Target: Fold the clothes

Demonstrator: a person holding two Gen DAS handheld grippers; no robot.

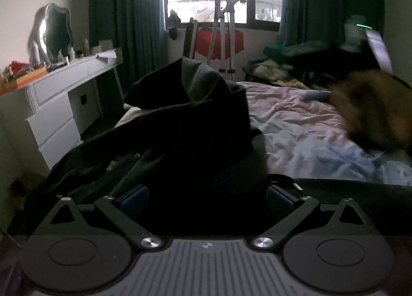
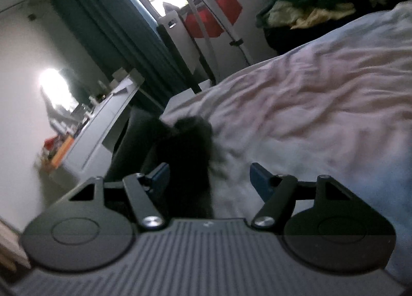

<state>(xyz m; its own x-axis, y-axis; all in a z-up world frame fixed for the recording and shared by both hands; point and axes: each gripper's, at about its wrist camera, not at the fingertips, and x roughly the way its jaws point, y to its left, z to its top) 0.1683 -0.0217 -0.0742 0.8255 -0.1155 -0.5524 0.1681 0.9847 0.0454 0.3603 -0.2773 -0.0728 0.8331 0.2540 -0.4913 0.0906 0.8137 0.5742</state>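
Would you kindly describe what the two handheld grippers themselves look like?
Both the left gripper and right gripper look alike: black linkage arms with silver pivot screws, blue finger pads, a grey ribbed centre plate between two black round discs. No cables or sleeves are visible.

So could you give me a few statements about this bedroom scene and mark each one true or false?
1. The dark garment is bunched up between the fingers of the left gripper. True.
2. The fingers of the right gripper are pressed tight together. False: they stand well apart, with dark cloth beside the left one only.
3. The bed sheet is smooth and flat. False: it is rumpled, pale pink.
4. A white dresser stands left of the bed. True.
5. The curtains are bright yellow. False: they are dark green.
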